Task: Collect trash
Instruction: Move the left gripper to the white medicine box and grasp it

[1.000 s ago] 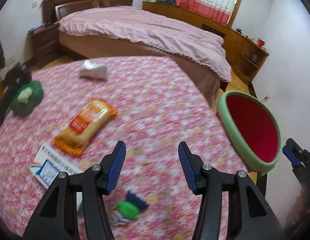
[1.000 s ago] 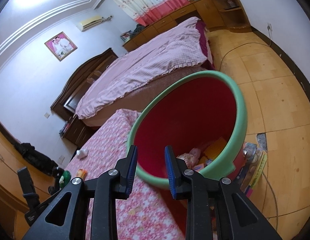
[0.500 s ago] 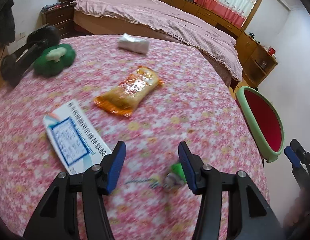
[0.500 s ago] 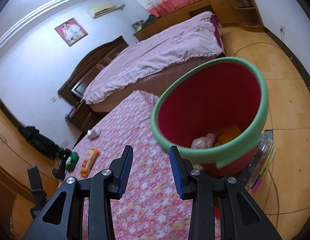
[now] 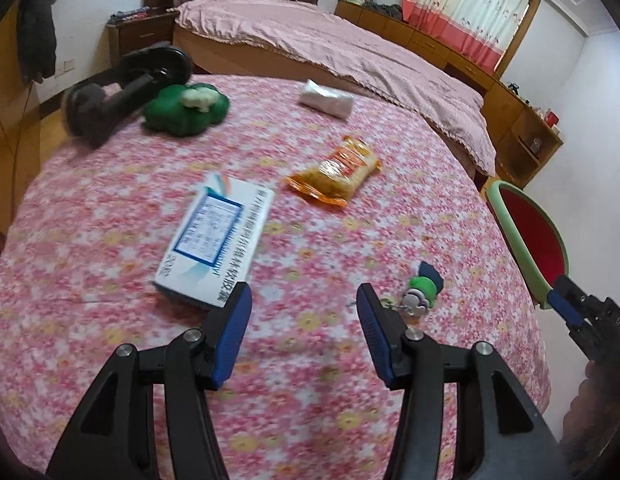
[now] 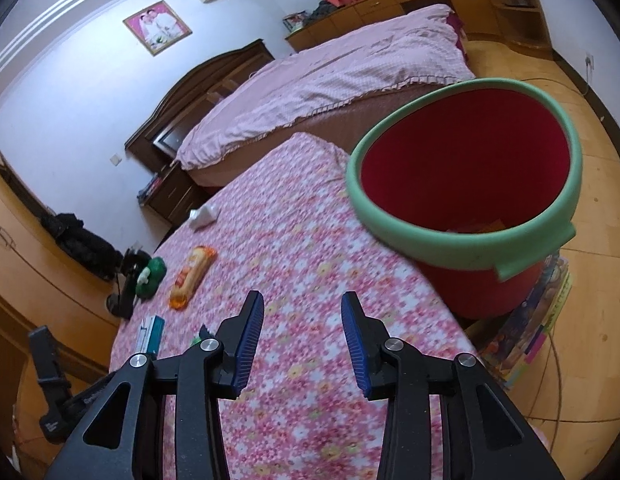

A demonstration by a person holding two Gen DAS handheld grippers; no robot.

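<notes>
On the pink flowered table (image 5: 110, 280) lie a white and blue box (image 5: 216, 240), an orange snack packet (image 5: 336, 172), a white tissue pack (image 5: 326, 98) and a small green and blue keychain toy (image 5: 424, 290). My left gripper (image 5: 304, 316) hovers open over the table, the box just beyond its left finger and the toy by its right finger. A red bin with a green rim (image 6: 470, 184) stands off the table's right edge, some trash at its bottom. My right gripper (image 6: 302, 324) is above the table near the bin, jaws opening with nothing between them.
A green plush (image 5: 186, 108) and a black stand (image 5: 122, 88) sit at the table's far left. A bed with a pink cover (image 5: 350, 52) lies beyond. Books or toys (image 6: 530, 328) are piled on the wooden floor under the bin. The right gripper's tip (image 5: 566, 306) shows by the bin.
My left gripper has swung leftward over the table, bringing the box in front of it. My right gripper has pulled back from the bin's mouth to over the table, its jaws wider apart.
</notes>
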